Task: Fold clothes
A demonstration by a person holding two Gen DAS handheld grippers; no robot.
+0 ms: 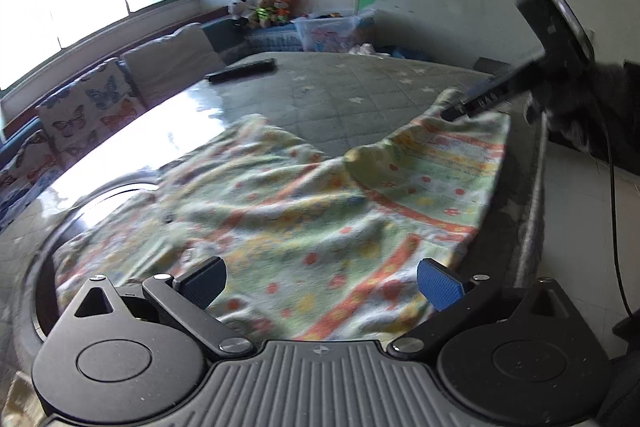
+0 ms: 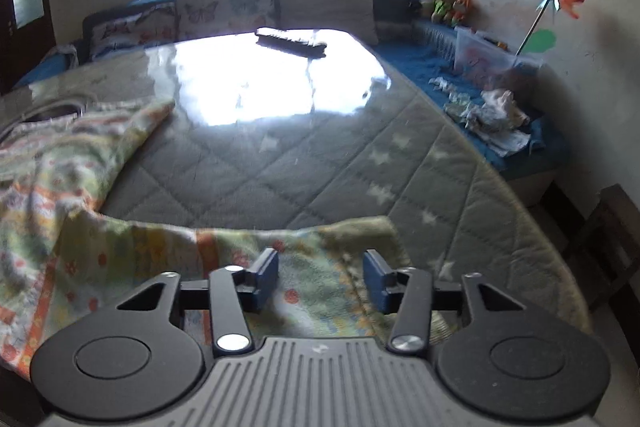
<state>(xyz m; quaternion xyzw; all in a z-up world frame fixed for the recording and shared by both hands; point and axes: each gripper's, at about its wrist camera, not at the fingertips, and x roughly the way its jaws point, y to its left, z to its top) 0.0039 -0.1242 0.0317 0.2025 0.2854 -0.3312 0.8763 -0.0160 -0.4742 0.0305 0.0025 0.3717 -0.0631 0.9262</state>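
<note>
Patterned cloth [image 1: 304, 211] lies rumpled across a quilted grey table cover [image 1: 320, 87]. Left gripper [image 1: 320, 287] hangs wide open over it; only its view shows the right gripper [image 1: 460, 113] at the far corner, whose own view shows jaws parted.

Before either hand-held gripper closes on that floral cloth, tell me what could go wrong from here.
1. The floral cloth lies rumpled, with a raised fold near the far corner; a pinch by the open right hand-held gripper may catch two layers.
2. The cloth reaches the edge of the quilted mat; a pull could drag it off.
3. The left hand-held gripper is wide open above mid-cloth, not an edge, so a grab here would likely bunch the cloth.
</note>
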